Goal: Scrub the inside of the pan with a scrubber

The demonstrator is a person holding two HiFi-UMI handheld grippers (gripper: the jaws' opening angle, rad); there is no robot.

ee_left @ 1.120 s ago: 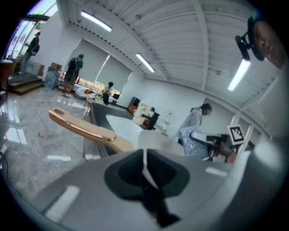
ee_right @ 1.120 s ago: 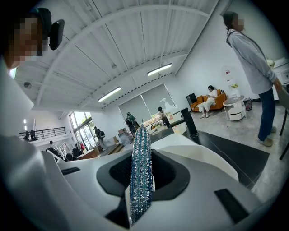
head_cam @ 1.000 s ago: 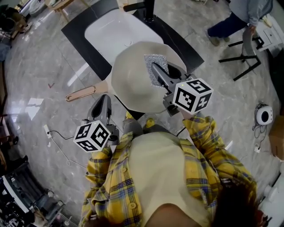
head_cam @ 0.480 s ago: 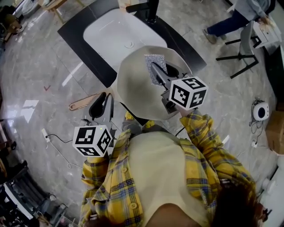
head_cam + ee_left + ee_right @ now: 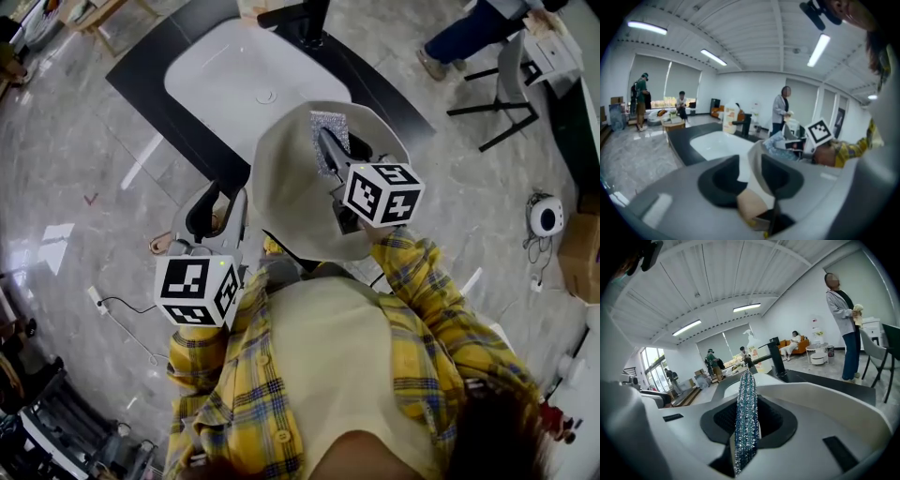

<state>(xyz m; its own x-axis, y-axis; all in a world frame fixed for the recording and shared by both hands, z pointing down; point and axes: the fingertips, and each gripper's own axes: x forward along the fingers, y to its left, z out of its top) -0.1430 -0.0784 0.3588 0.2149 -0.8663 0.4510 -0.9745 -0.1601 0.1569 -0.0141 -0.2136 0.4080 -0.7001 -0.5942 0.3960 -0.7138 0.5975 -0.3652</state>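
A cream pan [image 5: 291, 187] is tilted up over the counter's near edge, its pale handle [image 5: 165, 246] running left. The handle [image 5: 751, 205] lies between the jaws of my left gripper [image 5: 223, 208], which are opening; the pads stand clear of it. The pan's rim [image 5: 758, 161] rises just ahead of those jaws. My right gripper [image 5: 328, 150] is shut on a flat silver scrubber [image 5: 327, 139], held against the pan's upper part. The scrubber [image 5: 746, 418] stands edge-on between the right gripper's [image 5: 746, 380] pads.
Beyond the pan, a white sink [image 5: 234, 80] is set in a black counter [image 5: 155, 89], with a black tap [image 5: 309, 19] behind. A person and a black chair [image 5: 502, 80] are at the upper right. A cable [image 5: 122, 314] and a round white device [image 5: 547, 216] lie on the floor.
My left gripper has moved up to the pan's handle and its jaws have spread around it. The right gripper stays shut on the scrubber against the pan.
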